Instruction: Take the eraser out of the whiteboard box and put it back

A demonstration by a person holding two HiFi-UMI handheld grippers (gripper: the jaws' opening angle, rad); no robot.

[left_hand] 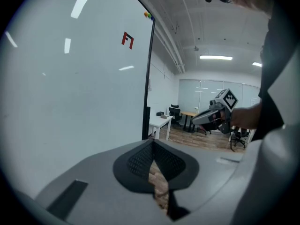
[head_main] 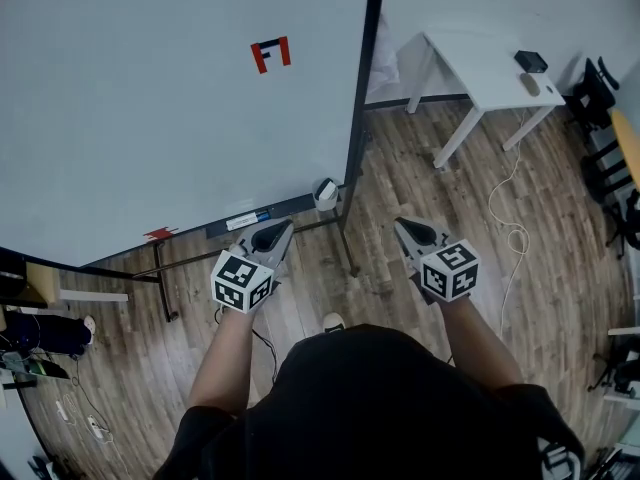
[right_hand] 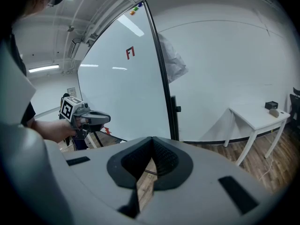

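**Head view:** the left gripper (head_main: 283, 228) and right gripper (head_main: 405, 228) hover near the large white whiteboard (head_main: 150, 98), touching nothing. Judged from this, no step is done, and both removal and return are left. The dark narrow tray (head_main: 218, 230) on the board's lower edge holds a white-and-blue block (head_main: 247, 220) (probably the eraser, too small to confirm). What the white round cup (head_main: 326, 194) at the tray's right end holds cannot be told.

**Left gripper view:** jaws closed, empty.

**Right gripper view:** jaws closed, empty.

Probably an office: standing whiteboard (head_main: 180, 98), white desk (head_main: 490, 78), black office chairs (left_hand: 175, 111).
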